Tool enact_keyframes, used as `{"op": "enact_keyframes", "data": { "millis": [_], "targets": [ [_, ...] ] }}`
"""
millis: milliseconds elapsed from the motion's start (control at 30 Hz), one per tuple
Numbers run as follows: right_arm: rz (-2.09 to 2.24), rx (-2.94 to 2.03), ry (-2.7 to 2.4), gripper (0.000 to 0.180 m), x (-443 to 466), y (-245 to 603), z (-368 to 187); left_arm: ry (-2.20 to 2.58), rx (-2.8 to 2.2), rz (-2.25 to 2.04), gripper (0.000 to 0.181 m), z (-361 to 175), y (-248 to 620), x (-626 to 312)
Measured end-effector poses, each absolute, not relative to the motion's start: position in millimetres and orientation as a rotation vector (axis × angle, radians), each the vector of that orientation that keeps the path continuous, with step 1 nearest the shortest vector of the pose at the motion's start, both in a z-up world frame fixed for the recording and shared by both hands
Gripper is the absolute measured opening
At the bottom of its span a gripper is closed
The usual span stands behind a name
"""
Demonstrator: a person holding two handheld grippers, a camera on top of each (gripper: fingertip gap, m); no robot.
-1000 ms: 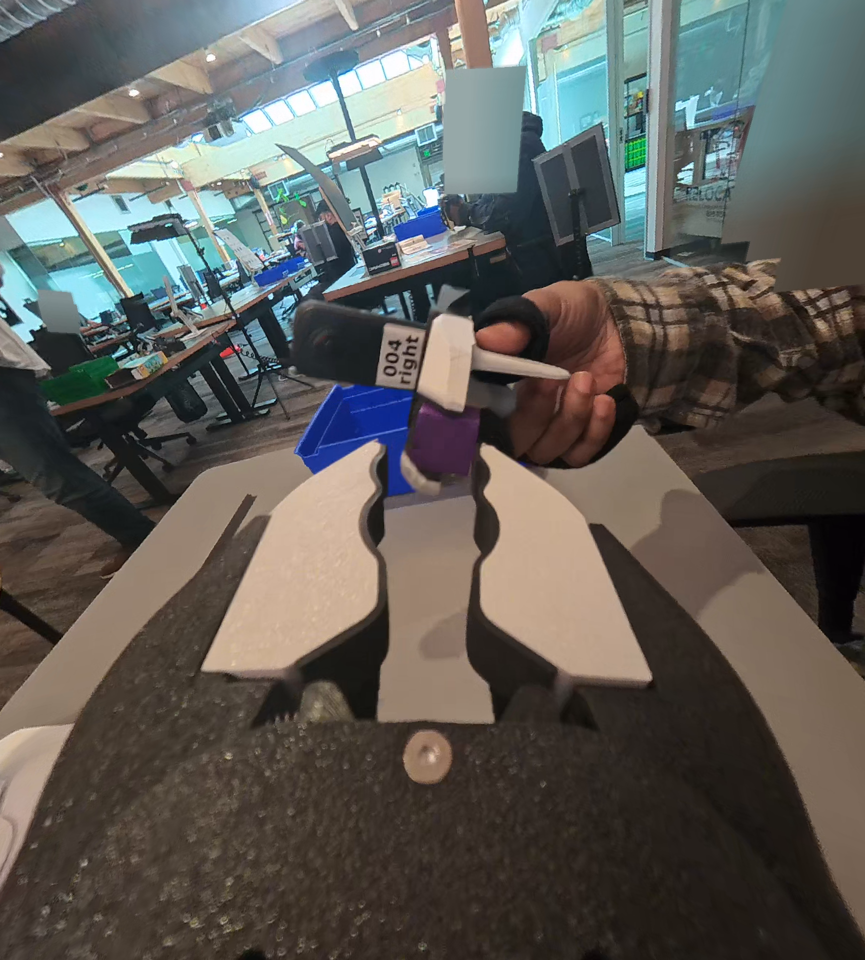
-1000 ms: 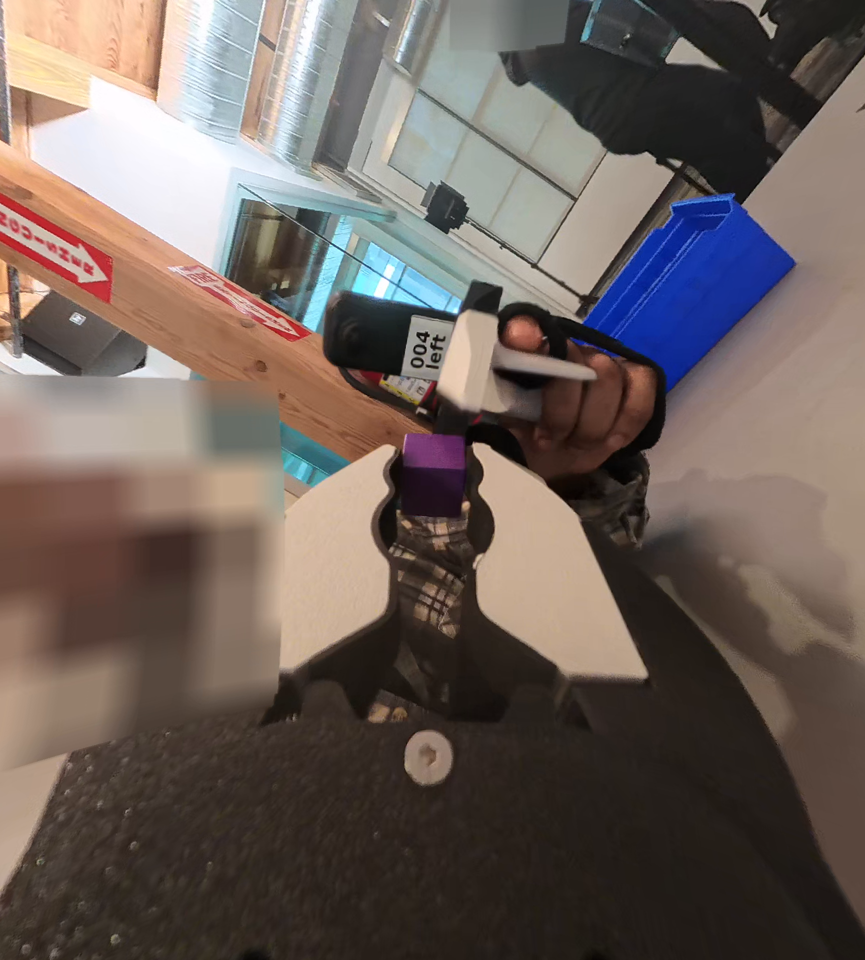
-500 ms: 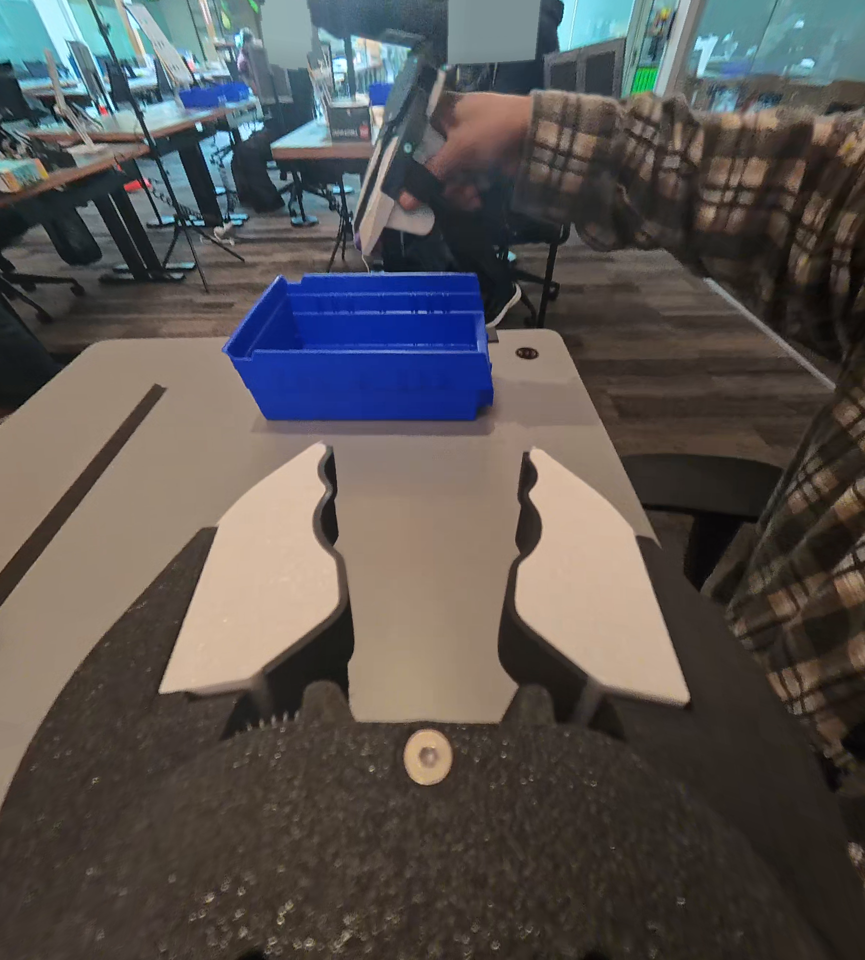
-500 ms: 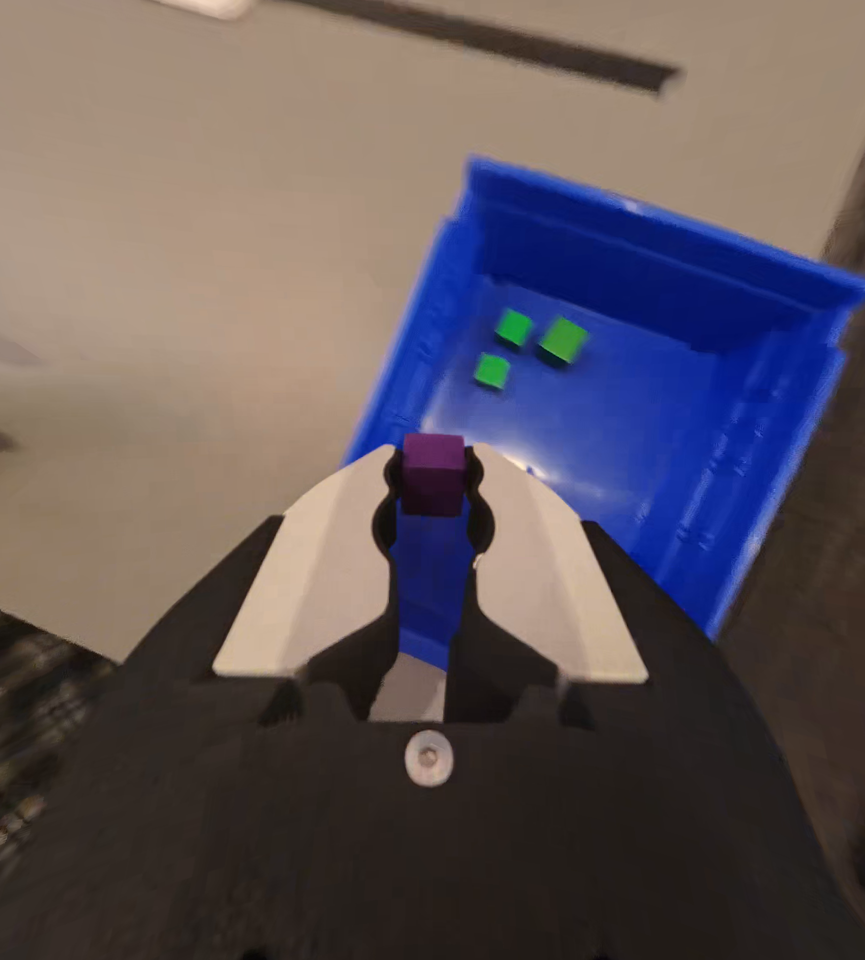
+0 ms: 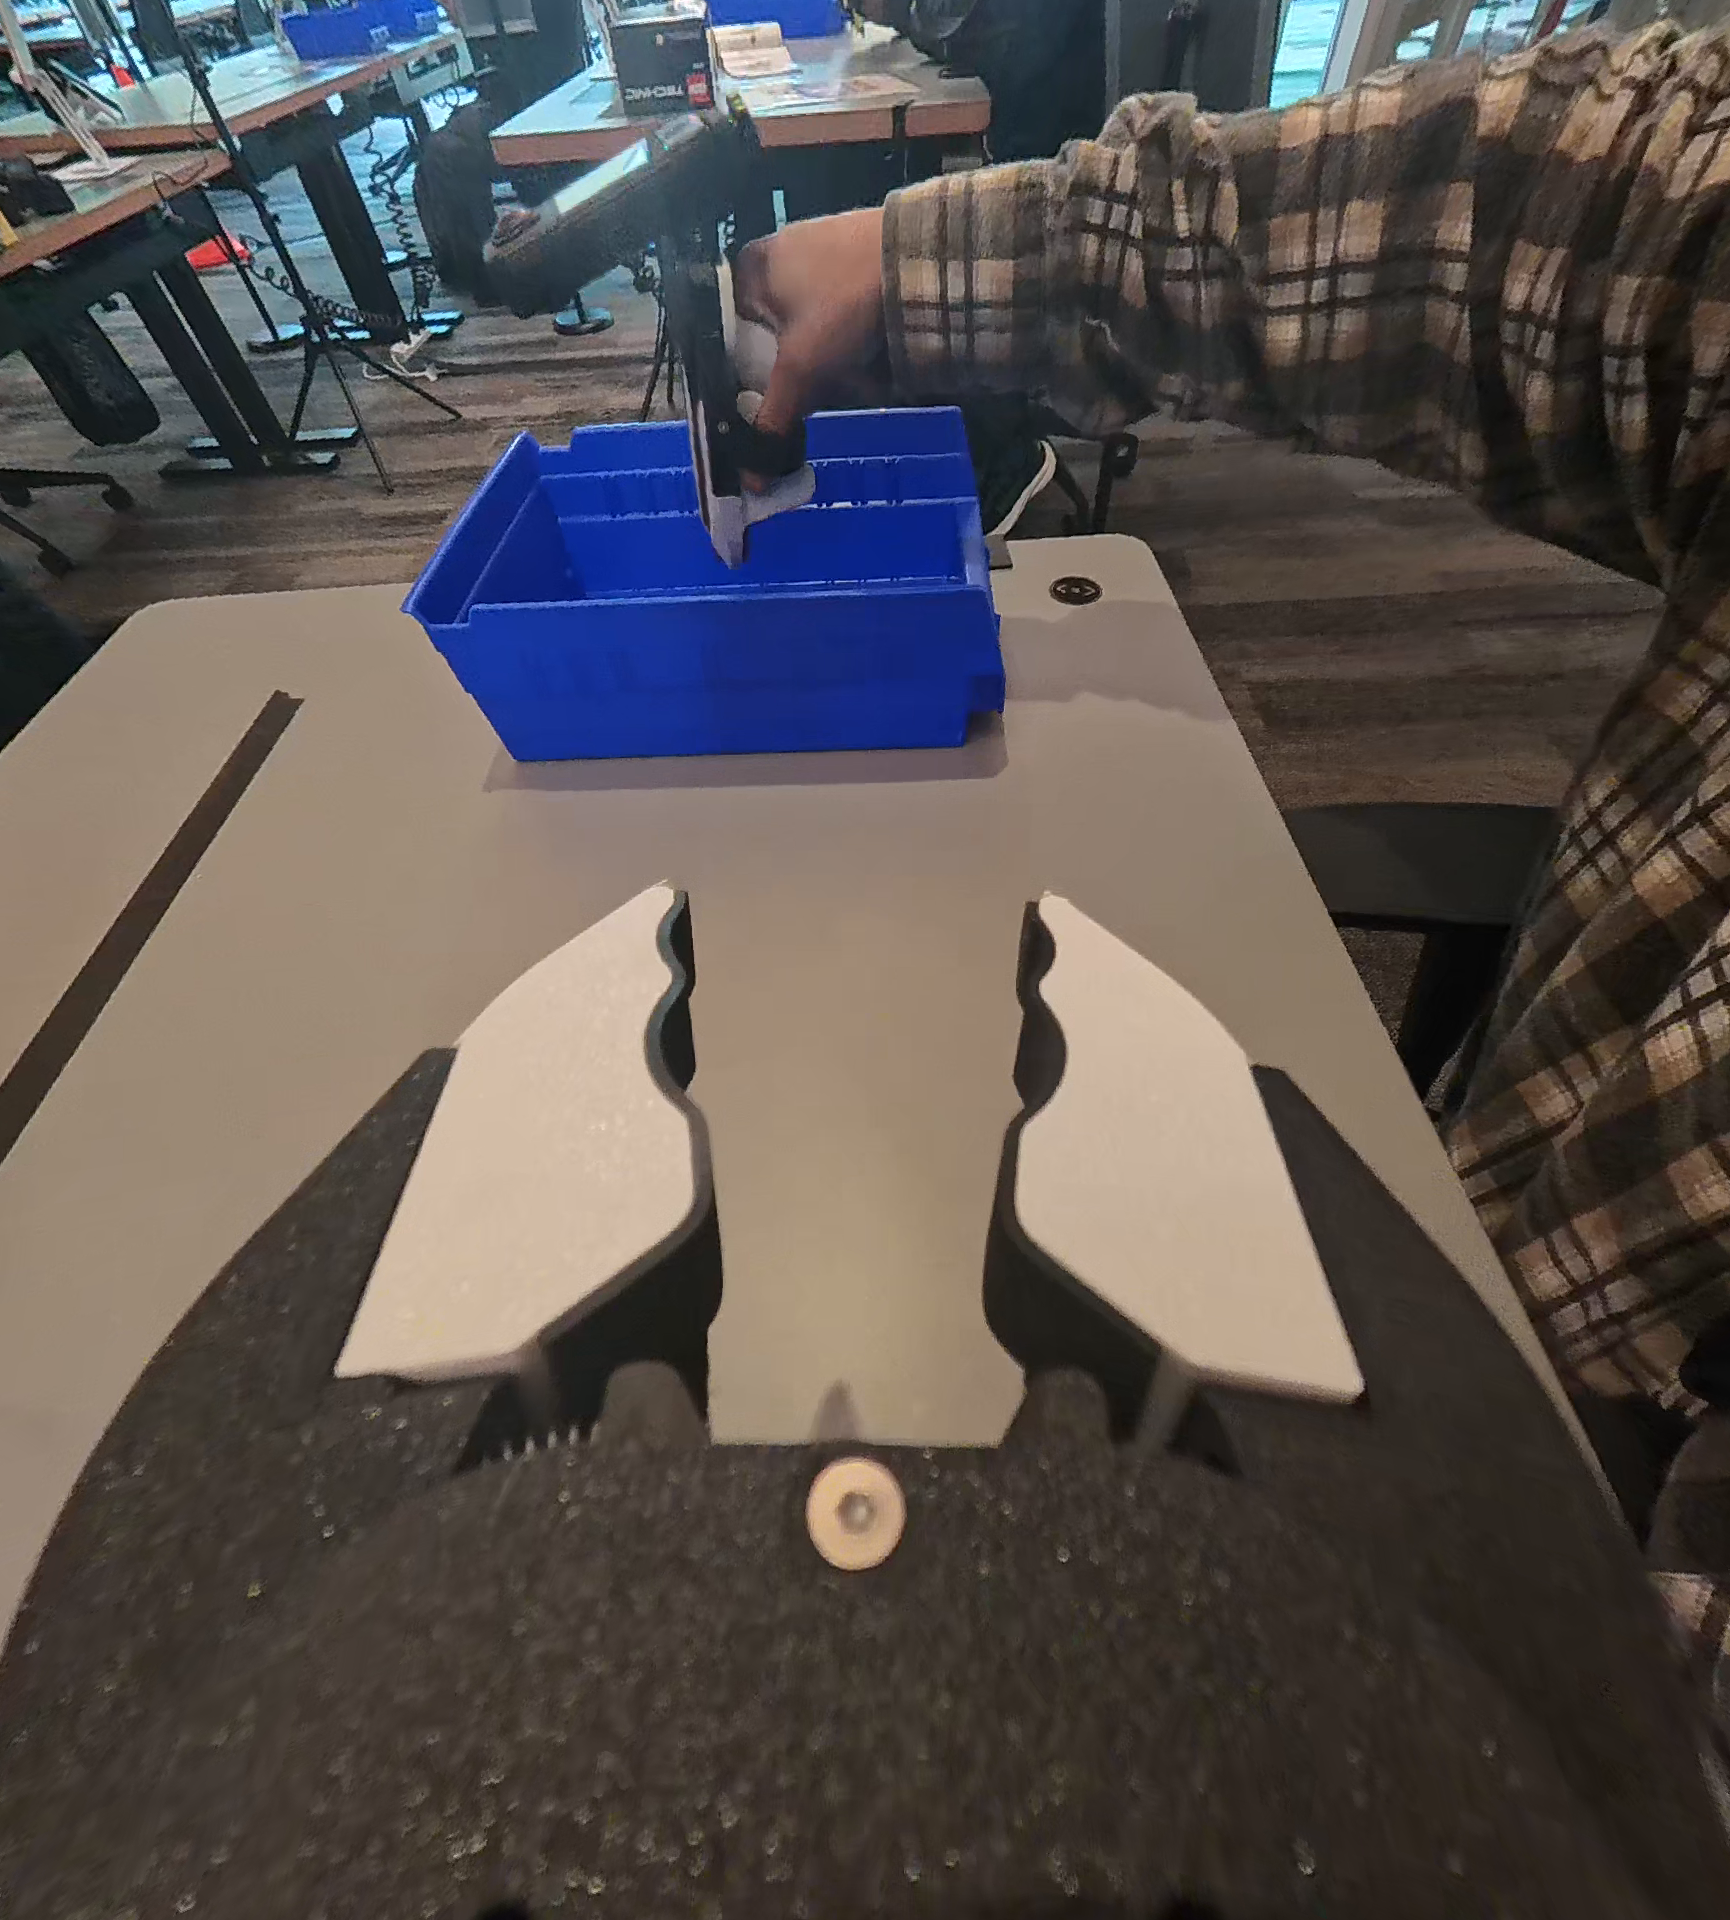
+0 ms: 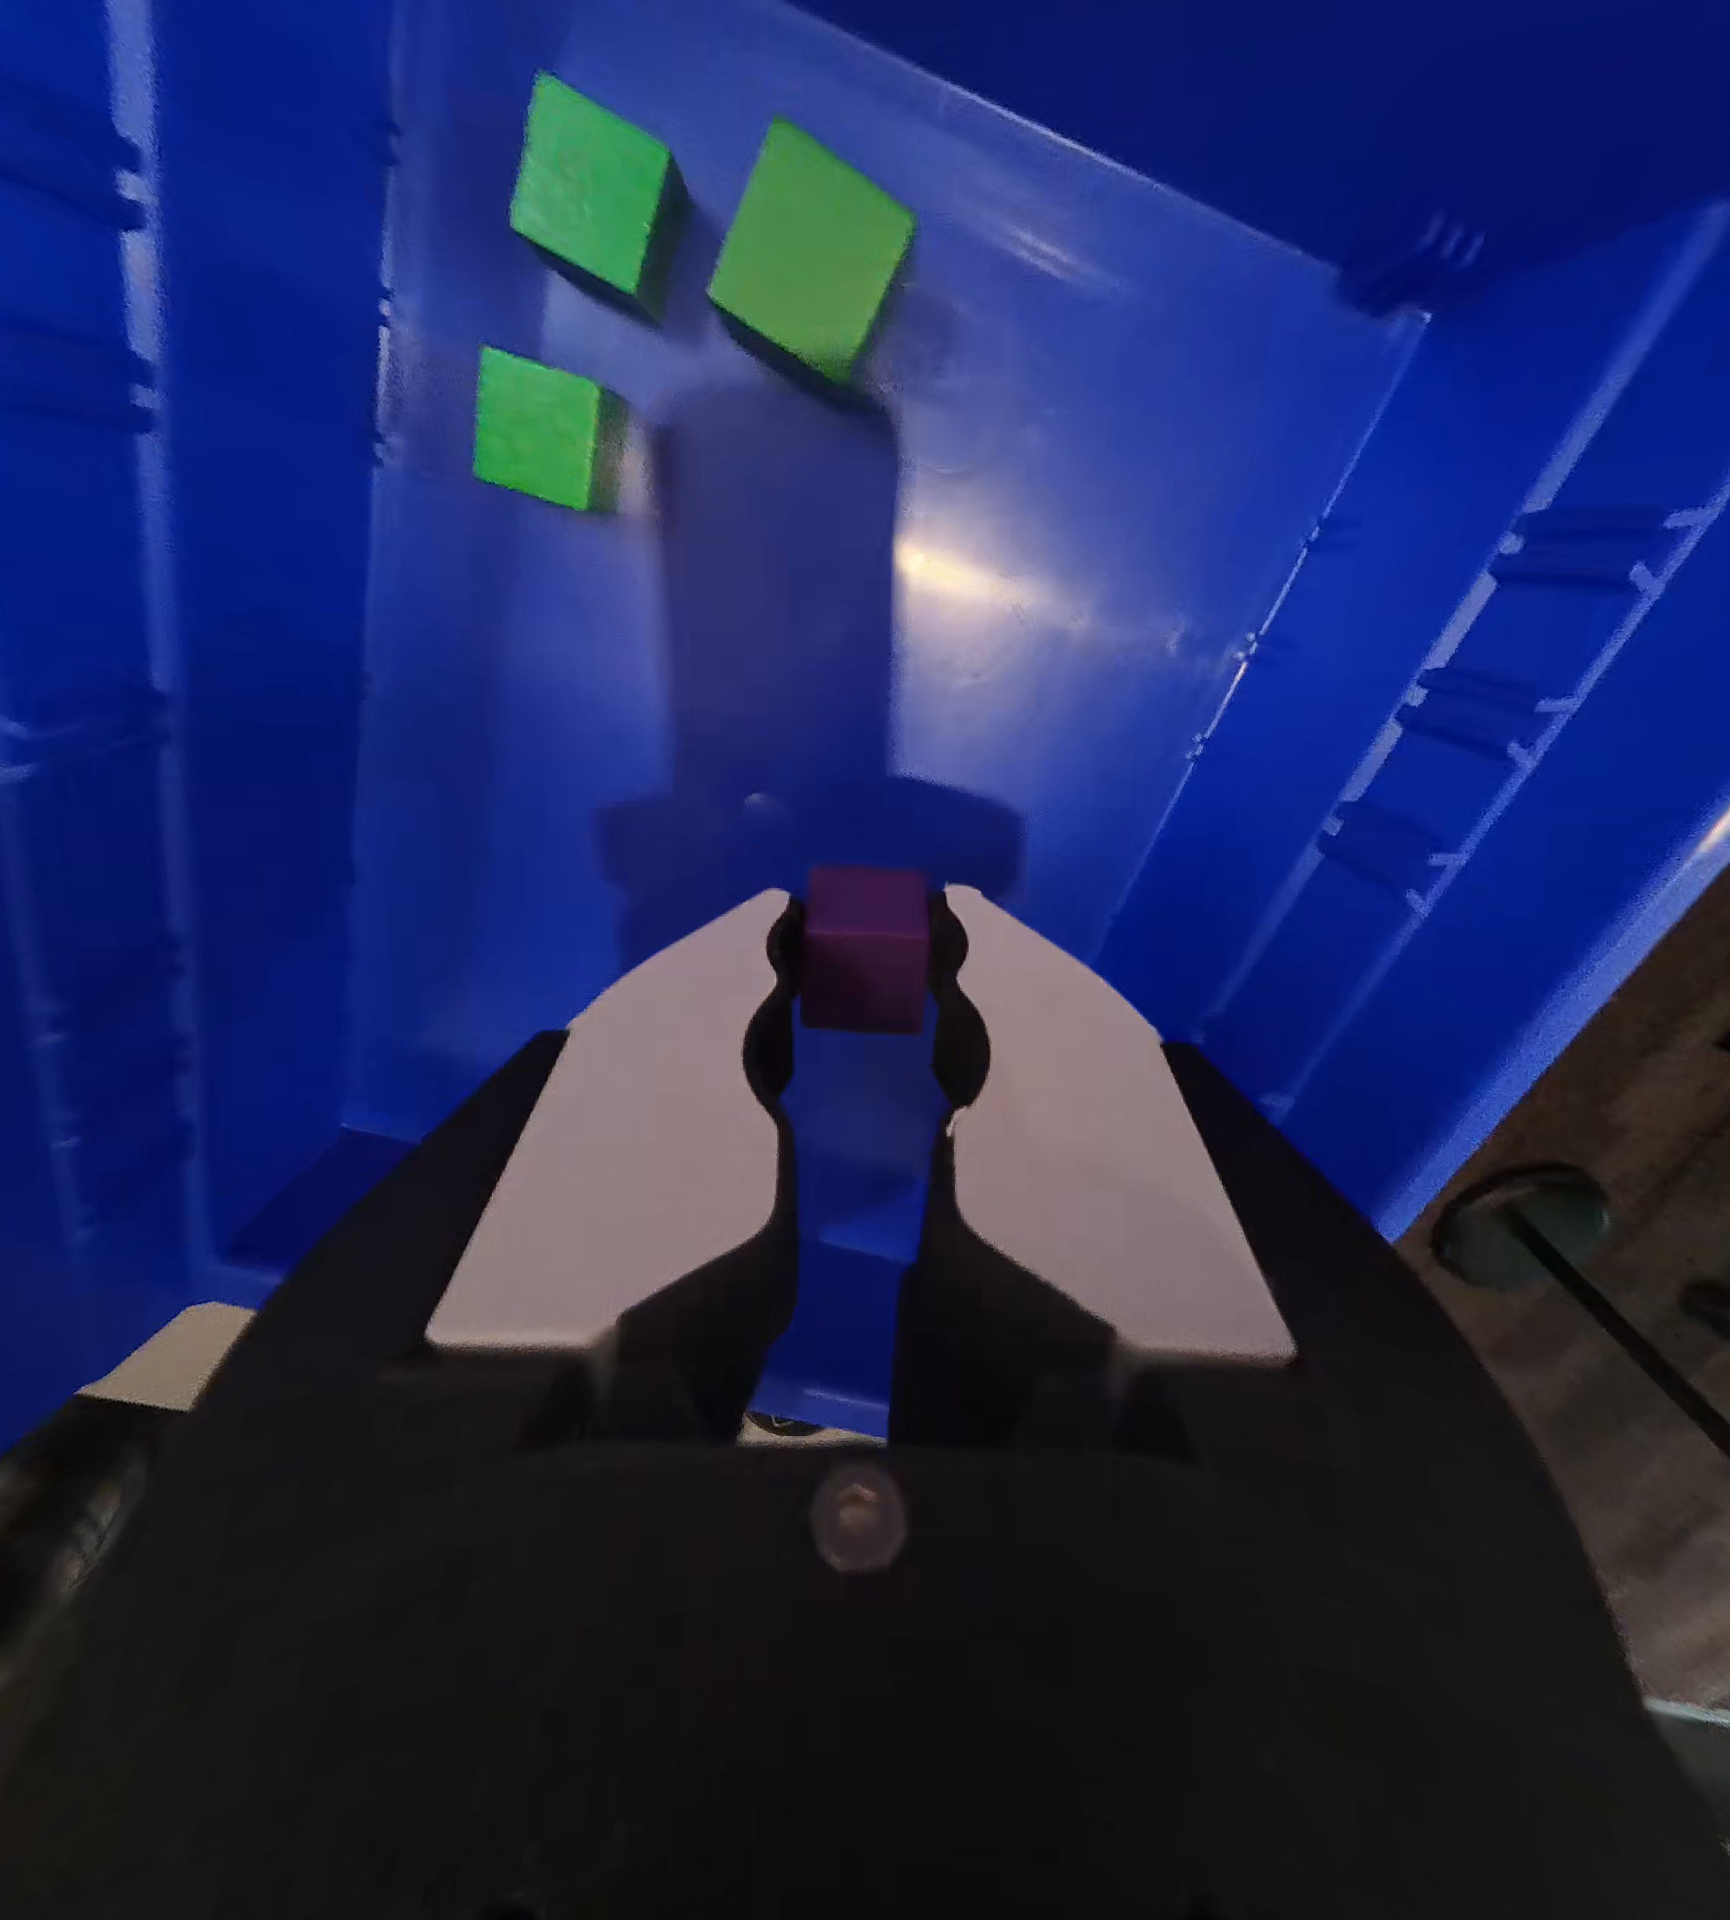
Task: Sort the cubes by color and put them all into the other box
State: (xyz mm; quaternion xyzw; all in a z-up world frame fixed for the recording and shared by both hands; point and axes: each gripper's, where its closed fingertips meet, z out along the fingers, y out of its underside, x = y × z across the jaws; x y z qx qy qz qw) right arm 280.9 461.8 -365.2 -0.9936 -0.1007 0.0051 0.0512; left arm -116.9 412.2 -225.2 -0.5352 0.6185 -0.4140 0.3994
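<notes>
Purple cube (image 6: 859, 951) pinched in your right hand-held gripper (image 6: 861, 935), down inside the blue box (image 6: 1256, 644).

Your left hand-held gripper (image 5: 856, 935) sits nearest, fingers spread with nothing between them, above the grey tabletop (image 5: 321, 831). Farther on, the blue box stands at the tabletop's far right edge, your right hand-held gripper pointing down into it. On the box floor beyond the held cube lie three green cubes (image 6: 799, 244), close together at the far left, apart from the purple one.
</notes>
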Motion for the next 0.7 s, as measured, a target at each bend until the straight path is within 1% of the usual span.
{"op": "enact_keyframes", "data": {
  "millis": [300,433,700],
  "targets": [
    [0.021,-3.095,-0.161,0.023,291.9,456.7,-386.4,1.588,-1.364,-1.067,0.055,-231.3,412.4,-117.1],
    [0.027,-3.084,-0.130,0.023,294.3,458.0,-386.3,1.587,-1.370,-1.075,0.054,-231.5,413.9,-118.4],
    [-0.038,-3.024,-0.114,0.023,308.3,498.3,-378.1,1.597,-1.363,-1.068,0.050,-231.2,412.2,-119.0]
  ]
}}
